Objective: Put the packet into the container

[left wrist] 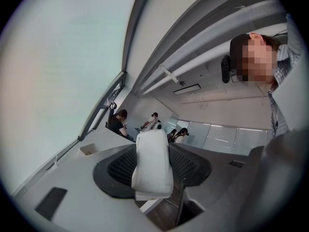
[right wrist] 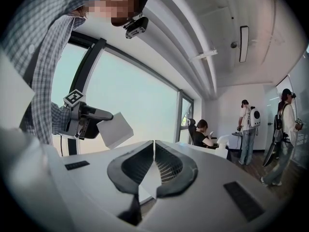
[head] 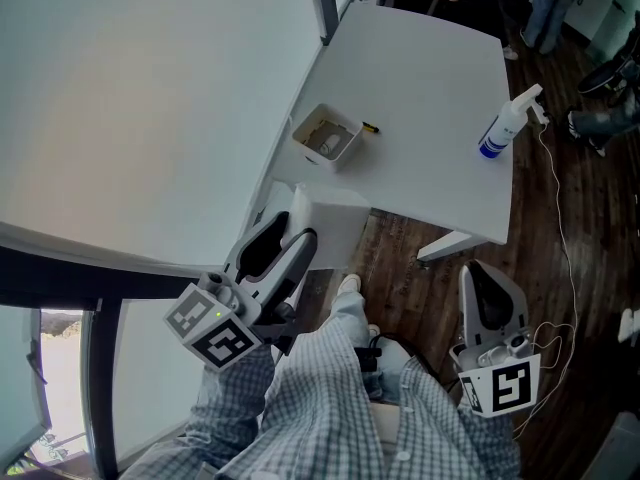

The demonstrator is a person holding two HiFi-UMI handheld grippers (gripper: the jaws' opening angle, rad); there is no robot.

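Note:
The white packet (head: 332, 218) is clamped in my left gripper (head: 297, 236), held in the air just off the near edge of the white table (head: 430, 88). In the left gripper view the packet (left wrist: 153, 166) fills the gap between the jaws. The container (head: 327, 135), a small open beige tub with something pale inside, stands on the table beyond the packet. My right gripper (head: 479, 271) hangs over the wooden floor at the right, shut and empty; its jaws (right wrist: 154, 146) meet edge to edge. From there the packet (right wrist: 115, 128) shows at the left.
A blue-and-white spray bottle (head: 508, 124) lies at the table's right side, a white cable (head: 560, 218) trailing past it on the floor. A small dark pen-like item (head: 371, 127) lies beside the container. A window wall (head: 140, 98) borders the left. My checked trouser legs (head: 340, 408) are below.

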